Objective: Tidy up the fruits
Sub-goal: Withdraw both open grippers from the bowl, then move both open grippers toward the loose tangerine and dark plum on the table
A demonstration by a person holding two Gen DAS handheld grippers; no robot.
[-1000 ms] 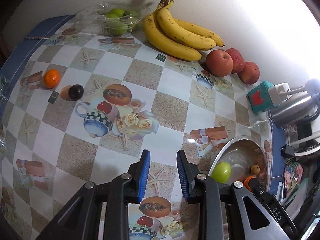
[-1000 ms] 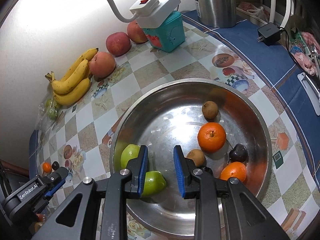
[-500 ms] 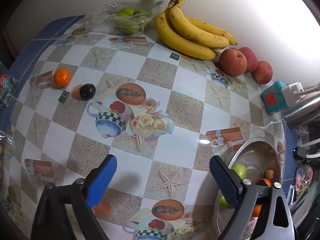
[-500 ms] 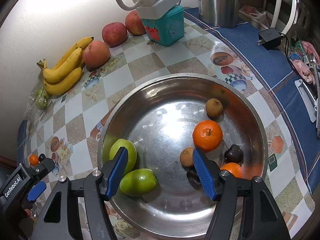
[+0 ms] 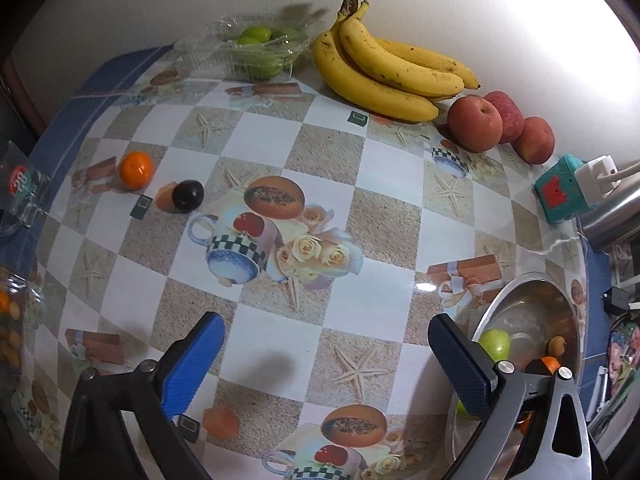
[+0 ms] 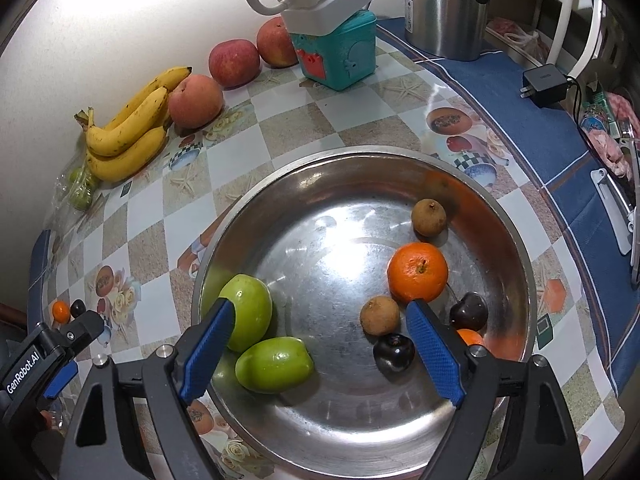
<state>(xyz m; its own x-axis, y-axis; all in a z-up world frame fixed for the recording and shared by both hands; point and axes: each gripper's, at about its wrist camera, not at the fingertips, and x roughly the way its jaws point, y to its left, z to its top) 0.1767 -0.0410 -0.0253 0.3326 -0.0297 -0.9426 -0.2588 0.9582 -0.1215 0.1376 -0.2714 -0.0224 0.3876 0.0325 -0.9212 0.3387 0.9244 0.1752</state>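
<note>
The shiny round metal bowl [image 6: 512, 248] holds two smooth green apples [image 6: 256, 336], two oranges [image 6: 418, 271], two rough brown fruits [image 6: 429, 217] and two glossy dark plums [image 6: 394, 353]. By the far wall lie one bunch of spotted bananas [image 5: 384, 68], three red apples [image 5: 476, 122] and a clear plastic box of green fruit [image 5: 260, 52]. One orange and one plum sit far left. The left claw [image 5: 324, 354] has just been opening — spread wide, empty, over the patterned tablecloth [image 5: 360, 216]. The right claw [image 6: 318, 354] has also been opening, holding nothing — above the bowl.
</note>
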